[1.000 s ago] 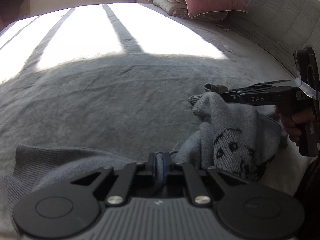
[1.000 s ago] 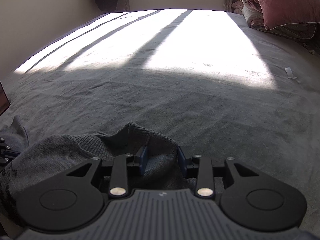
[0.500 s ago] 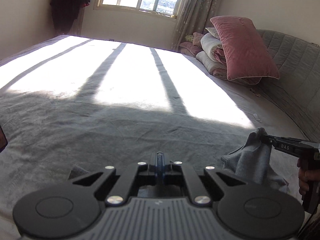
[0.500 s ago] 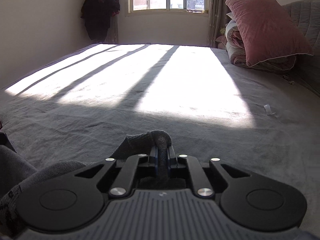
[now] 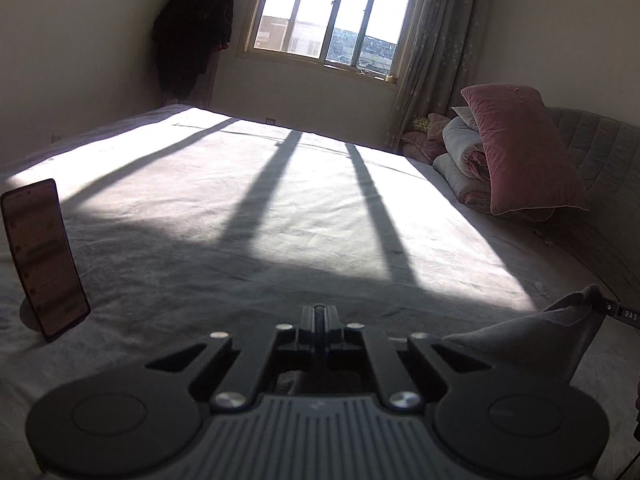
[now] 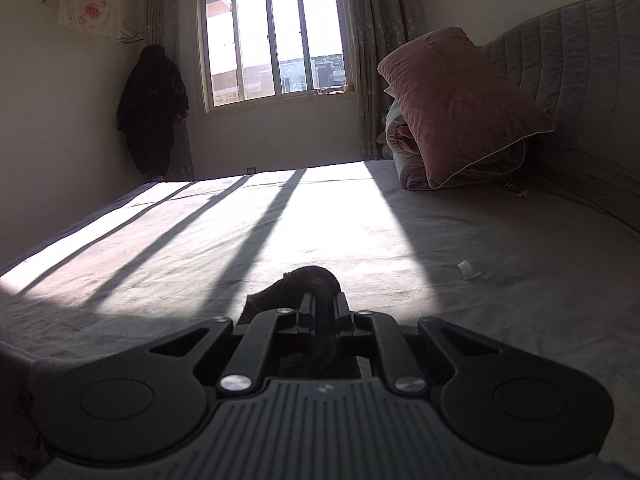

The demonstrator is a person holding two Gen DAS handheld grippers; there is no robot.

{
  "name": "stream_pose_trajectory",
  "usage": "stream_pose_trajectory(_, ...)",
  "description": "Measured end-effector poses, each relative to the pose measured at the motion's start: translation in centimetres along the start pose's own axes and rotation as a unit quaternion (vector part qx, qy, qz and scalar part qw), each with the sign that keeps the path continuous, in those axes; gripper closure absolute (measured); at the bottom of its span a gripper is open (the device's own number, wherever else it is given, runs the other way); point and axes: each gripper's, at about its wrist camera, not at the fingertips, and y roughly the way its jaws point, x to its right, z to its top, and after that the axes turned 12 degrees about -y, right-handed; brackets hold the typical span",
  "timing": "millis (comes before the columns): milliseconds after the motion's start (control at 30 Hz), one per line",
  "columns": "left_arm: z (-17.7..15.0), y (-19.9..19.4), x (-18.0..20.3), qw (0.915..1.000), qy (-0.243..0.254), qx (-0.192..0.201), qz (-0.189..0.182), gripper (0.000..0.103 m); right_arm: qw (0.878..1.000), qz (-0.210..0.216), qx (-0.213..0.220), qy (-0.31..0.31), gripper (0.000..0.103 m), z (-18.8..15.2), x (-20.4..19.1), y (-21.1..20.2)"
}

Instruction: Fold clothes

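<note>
A grey knitted sweater (image 5: 536, 340) hangs lifted over the grey bed (image 5: 240, 240). In the left wrist view it drapes from the tip of my right gripper (image 5: 614, 309) at the far right edge and runs behind my left gripper (image 5: 320, 312). The left jaws are pressed together, and the cloth in them is mostly hidden under the gripper body. In the right wrist view my right gripper (image 6: 320, 300) is shut on a thick ribbed edge of the sweater (image 6: 312, 280), which loops up over the fingertips.
A phone (image 5: 44, 256) stands propped on the bed at the left. A pink pillow (image 5: 520, 156) leans on folded quilts by the padded headboard (image 6: 580, 80). A small white scrap (image 6: 470, 270) lies on the bedcover. A dark coat (image 6: 152, 112) hangs beside the window.
The right jaws closed on the sweater's ribbed edge. Both grippers rose and tilted up, lifting the sweater off the bed; the window and walls came into view.
</note>
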Motion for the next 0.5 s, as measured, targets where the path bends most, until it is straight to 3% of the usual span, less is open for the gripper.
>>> stream_pose_trajectory(267, -3.3, 1.3, -2.0, 0.9917, 0.037, -0.121, 0.023, 0.099, 0.996, -0.012, -0.09, -0.017, 0.094, -2.7, 1.0, 0.9)
stream_pose_trajectory(500, -5.9, 1.4, -1.9, 0.9788, 0.073, -0.191, 0.015, 0.099, 0.986, -0.009, -0.167, -0.014, 0.098, -5.9, 1.8, 2.1)
